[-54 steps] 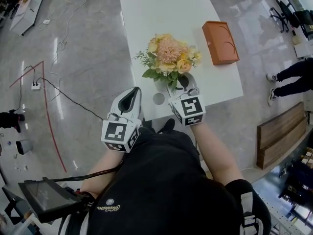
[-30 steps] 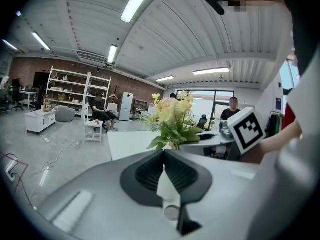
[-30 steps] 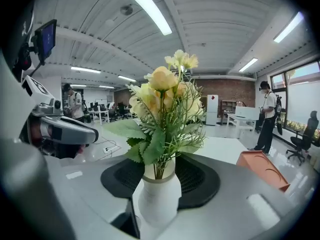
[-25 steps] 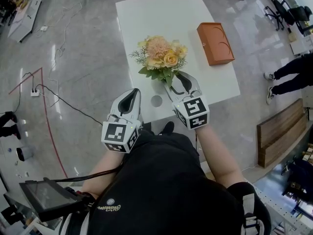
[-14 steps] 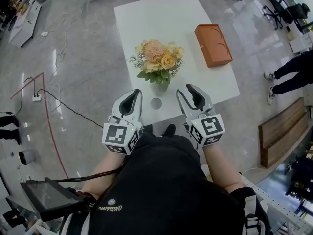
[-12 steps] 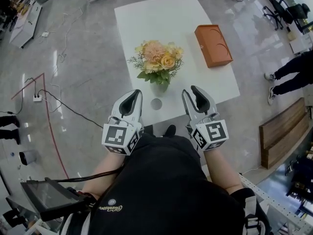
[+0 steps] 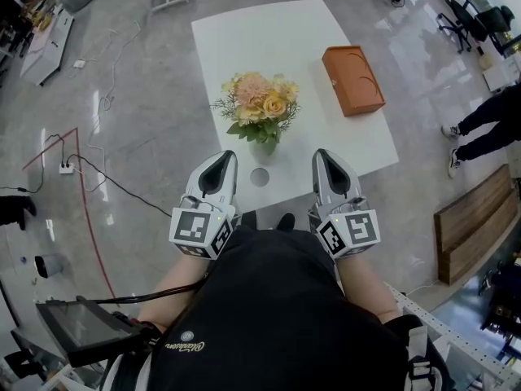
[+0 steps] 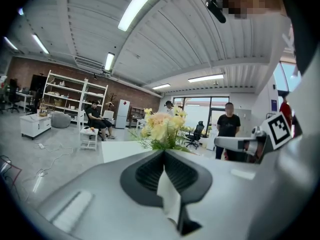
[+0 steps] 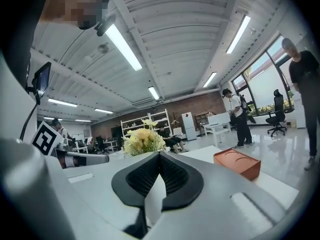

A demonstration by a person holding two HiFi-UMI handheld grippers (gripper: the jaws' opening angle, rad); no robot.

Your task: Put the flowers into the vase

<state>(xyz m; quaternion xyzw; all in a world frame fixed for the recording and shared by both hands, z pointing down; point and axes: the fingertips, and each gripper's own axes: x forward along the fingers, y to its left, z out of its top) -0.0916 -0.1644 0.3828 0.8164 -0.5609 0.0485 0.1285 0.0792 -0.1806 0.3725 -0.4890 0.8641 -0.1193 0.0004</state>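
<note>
**Flowers stand in the vase on the white table; both grippers are clenched on nothing.**

The left gripper (image 7: 224, 156) hangs by the near left corner of the white table (image 7: 269, 31), its jaws pressed together with nothing between them. Ahead of it and between the two grippers, the flowers (image 7: 256, 104), peach and yellow blooms over green leaves, stand upright in a pale vase (image 7: 267, 146) on the near half of the table, touching neither gripper. A small grey round spot (image 7: 260, 177) lies on the tabletop just on the near side of the vase. The right gripper (image 7: 324, 155) is at the table's near edge. Its jaws have just been closing and now meet, empty. Farther right, an orange box (image 7: 352, 68) lies flat near the table's right edge, well apart from the vase.
</note>
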